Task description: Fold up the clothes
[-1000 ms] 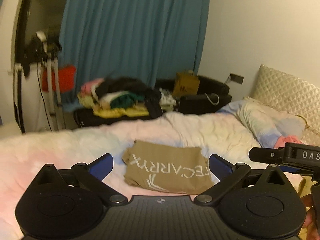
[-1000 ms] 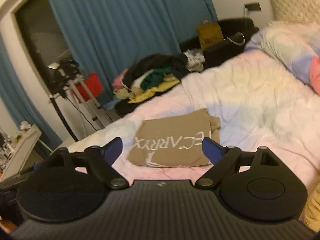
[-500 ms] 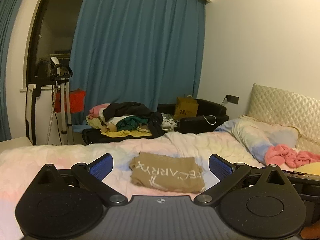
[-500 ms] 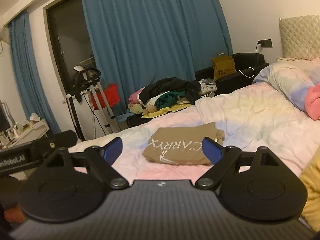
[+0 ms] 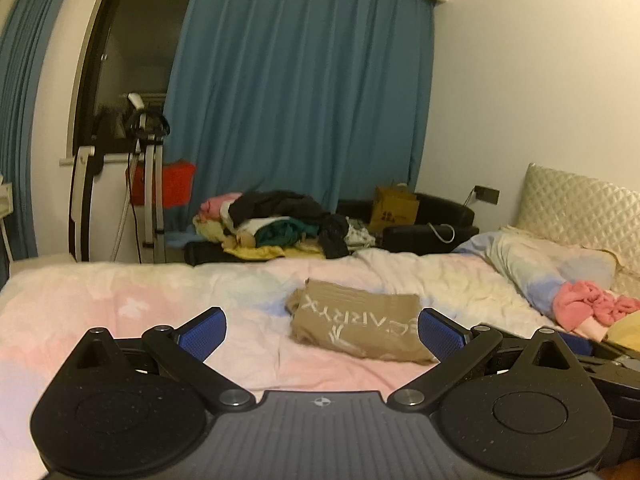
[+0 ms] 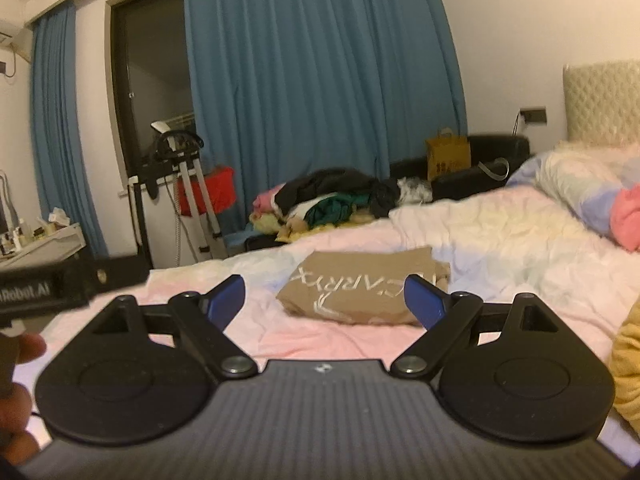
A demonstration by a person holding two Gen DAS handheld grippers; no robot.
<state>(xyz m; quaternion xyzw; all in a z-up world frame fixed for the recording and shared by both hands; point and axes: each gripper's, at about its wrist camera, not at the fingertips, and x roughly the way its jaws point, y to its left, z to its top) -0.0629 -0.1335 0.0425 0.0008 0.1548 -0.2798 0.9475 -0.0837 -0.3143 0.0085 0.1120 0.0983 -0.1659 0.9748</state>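
A tan folded garment [image 5: 360, 326] with white lettering lies on the pastel bed cover [image 5: 120, 300]. It shows too in the right wrist view as the same tan garment [image 6: 360, 292]. My left gripper [image 5: 322, 328] stands open just short of it, nothing between its blue pads. My right gripper [image 6: 325, 300] is open as well, low over the bed, with the garment ahead between its fingers but untouched. A pink crumpled cloth [image 5: 592, 306] lies at the right by the pillow. A yellow cloth [image 6: 628, 364] sits at the right edge.
A heap of unfolded clothes [image 5: 280, 228] lies beyond the bed's far side. Behind it are a black sofa [image 5: 432, 220] with a paper bag [image 5: 394, 208], blue curtains and an exercise machine [image 5: 140, 184]. A pillow [image 5: 548, 268] and quilted headboard [image 5: 580, 204] stand right. A hand [image 6: 20, 396] shows left.
Both grippers have drawn back from the folded garment and sunk lower, turning up toward level, so the room rises into view. Both stay open and empty.
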